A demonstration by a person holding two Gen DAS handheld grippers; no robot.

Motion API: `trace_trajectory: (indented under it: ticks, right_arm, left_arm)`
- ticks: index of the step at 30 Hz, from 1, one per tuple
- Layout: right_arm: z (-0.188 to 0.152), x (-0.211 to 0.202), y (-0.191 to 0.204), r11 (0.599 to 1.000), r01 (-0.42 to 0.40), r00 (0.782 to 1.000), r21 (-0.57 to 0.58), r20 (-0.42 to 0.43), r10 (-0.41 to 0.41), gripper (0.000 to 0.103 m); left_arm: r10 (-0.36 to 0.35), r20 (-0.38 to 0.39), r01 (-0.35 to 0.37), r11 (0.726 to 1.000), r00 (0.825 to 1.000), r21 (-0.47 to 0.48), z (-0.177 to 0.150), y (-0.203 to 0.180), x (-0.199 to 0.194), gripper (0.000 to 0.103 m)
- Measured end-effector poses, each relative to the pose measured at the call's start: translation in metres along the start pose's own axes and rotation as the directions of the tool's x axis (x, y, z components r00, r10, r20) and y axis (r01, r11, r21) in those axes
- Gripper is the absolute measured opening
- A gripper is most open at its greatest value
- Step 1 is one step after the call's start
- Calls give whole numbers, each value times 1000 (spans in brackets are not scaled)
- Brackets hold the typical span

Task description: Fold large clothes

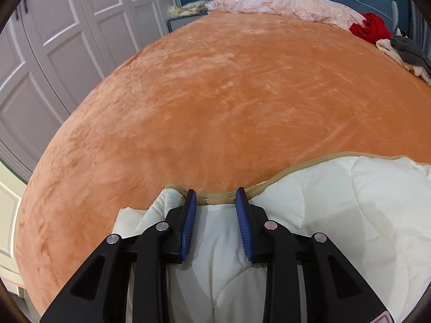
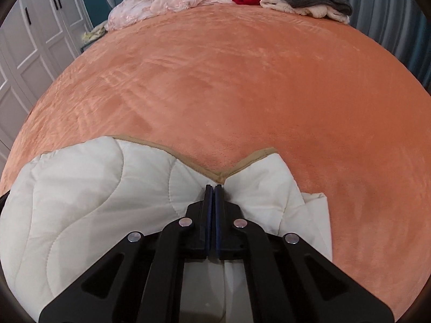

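Note:
A white quilted blanket (image 1: 350, 215) with a tan trim edge lies at the near side of an orange bed cover (image 1: 229, 94). My left gripper (image 1: 216, 196) is open, its blue pads on either side of the tan edge. In the right wrist view the same blanket (image 2: 94, 188) lies to the left and under the gripper. My right gripper (image 2: 214, 188) is shut on the blanket's tan edge, which is pinched into a V.
A pink lace cover (image 1: 282, 0), a red garment (image 1: 371, 27) and a grey and cream pile (image 1: 404, 51) lie at the far end of the bed. White wardrobe doors (image 1: 54, 53) stand to the left. A grey curtain (image 2: 390, 21) hangs at the right.

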State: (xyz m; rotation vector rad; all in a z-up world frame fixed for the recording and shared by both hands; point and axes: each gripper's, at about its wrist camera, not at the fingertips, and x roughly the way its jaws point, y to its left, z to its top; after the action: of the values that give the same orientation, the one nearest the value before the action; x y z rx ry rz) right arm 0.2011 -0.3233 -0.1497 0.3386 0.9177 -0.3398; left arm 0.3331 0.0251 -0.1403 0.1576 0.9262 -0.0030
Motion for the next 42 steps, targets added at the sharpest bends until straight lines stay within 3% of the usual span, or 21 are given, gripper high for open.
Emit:
trace_trajectory:
  ticks: [6, 13, 17, 19, 21, 24, 27, 29, 35, 42]
  right_arm:
    - [4, 7, -5, 999, -29, 999, 29, 20, 29, 0]
    - [7, 7, 1, 1000, -2, 999, 19, 34, 2, 0]
    - [23, -24, 13, 994, 109, 993, -3, 47, -109, 3]
    - [27, -56, 20, 998, 54, 992, 36, 111, -58, 14]
    - [31, -78, 37, 1000, -9, 991, 28, 132, 5, 20]
    - [30, -93, 76, 994, -99, 987, -36, 123, 103, 20]
    - [22, -89, 111, 981, -162, 982, -108, 75, 171, 20]
    - [16, -78, 129, 973, -180, 982, -148, 34, 186, 19]
    - [0, -31, 140, 973, -171, 984, -156, -77, 160, 11]
    - [-14, 0, 139, 975, -153, 986, -161, -95, 139, 7]
  left_arm:
    - [-25, 25, 26, 999, 999, -35, -3, 5, 5, 29]
    - [0, 19, 1, 1000, 1000, -22, 0, 0, 8, 29]
    - [29, -31, -28, 999, 999, 25, 11, -3, 1, 31]
    - [26, -27, -25, 999, 999, 22, 19, 0, -25, 37]
    - [-47, 35, 47, 999, 998, 0, 22, -1, -59, 41]
    - [-121, 84, 118, 992, 989, 33, 26, -25, -100, 41]
    - [-198, 54, 195, 980, 979, 48, 23, -53, -110, 41]
    - [-212, 34, 209, 975, 977, 72, 16, -74, -108, 42]
    - [-200, -65, 204, 976, 978, 75, -8, -106, -72, 41]
    - [-165, -46, 169, 981, 985, 91, -23, -119, -47, 41]
